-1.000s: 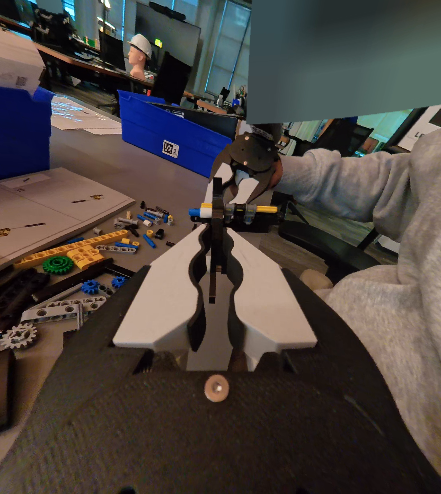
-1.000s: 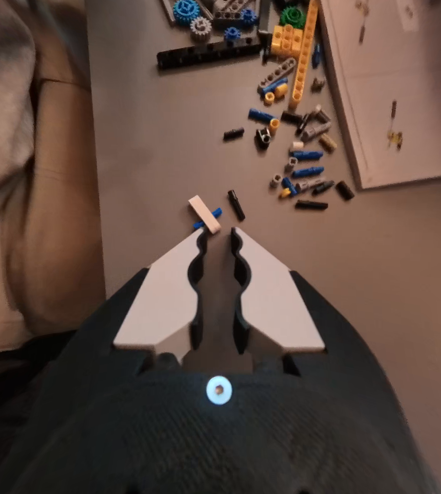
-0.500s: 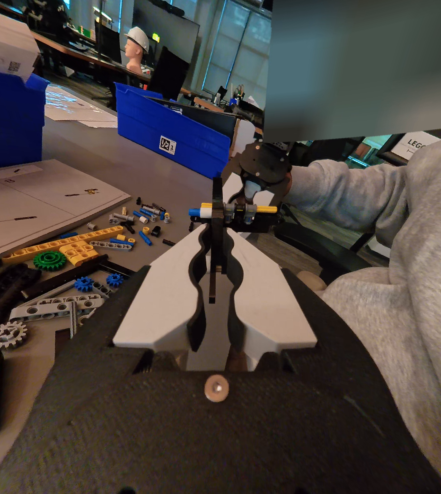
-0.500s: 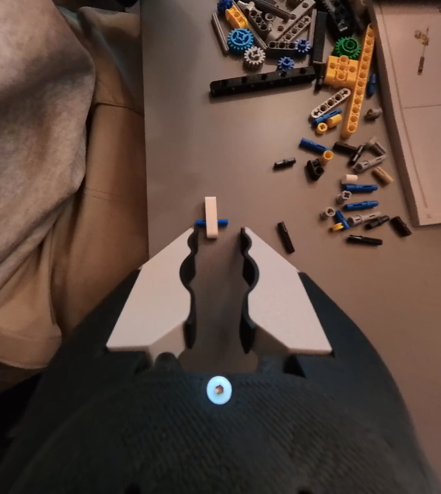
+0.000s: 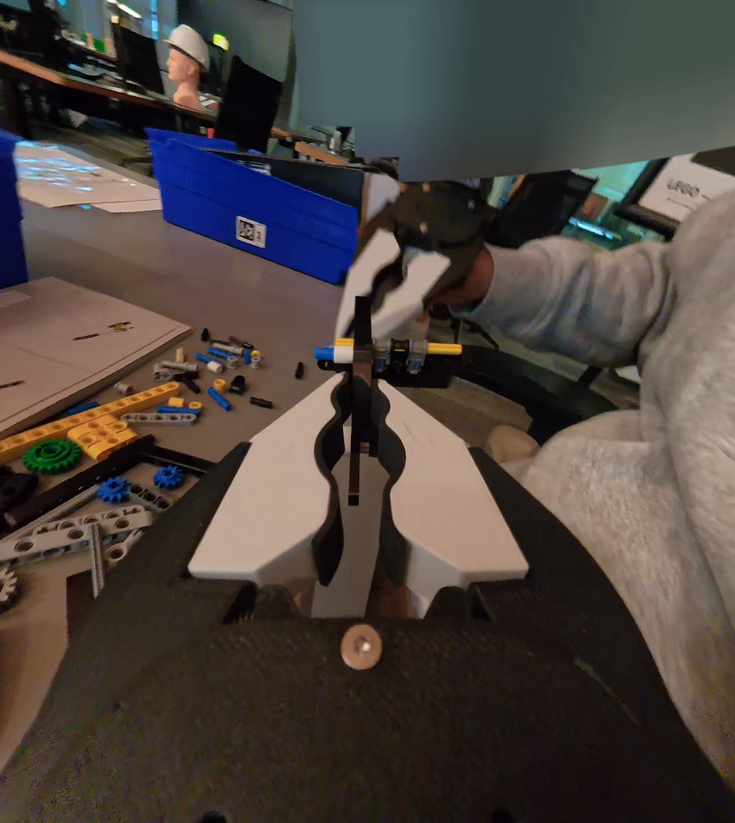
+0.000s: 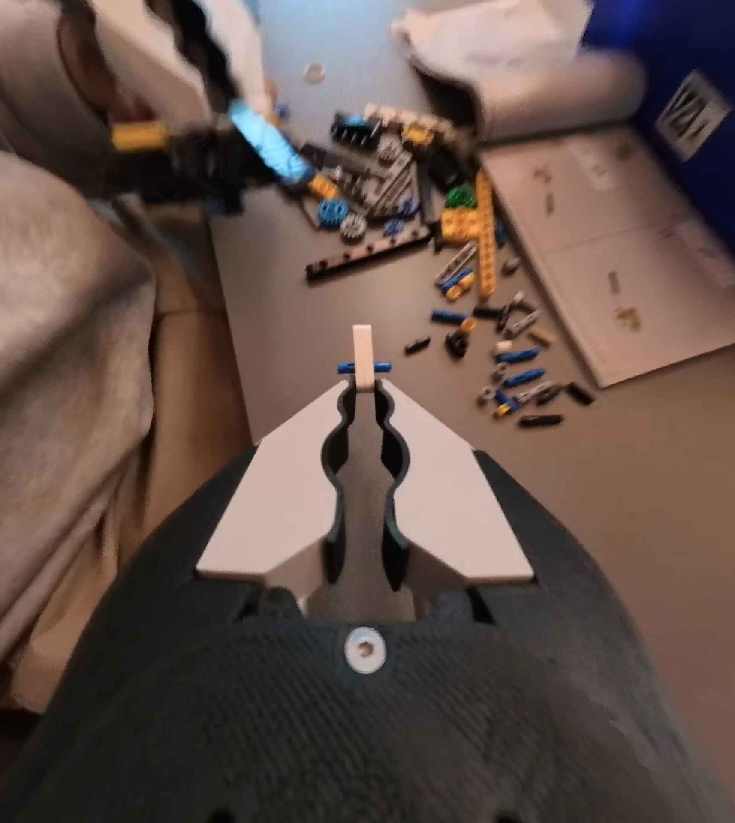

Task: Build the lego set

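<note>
My left tongs are clamped on a thin black beam standing upright between the jaws, with a yellow axle assembly carrying blue, white and grey bushes crossing it above the tips. My right tongs pinch the lower end of a small white beam with a blue pin through it, lifted off the table; in the left wrist view those tongs hang just behind the axle, held by a grey-sleeved arm. Around them I see loose parts spread toward the table's far side: a long yellow beam, a green gear, blue gears, grey beams, scattered pins. An open instruction booklet lies beside the pile, and a blue bin stands farther back. The right wrist view is blurred, so small pieces there are hard to tell.
</note>
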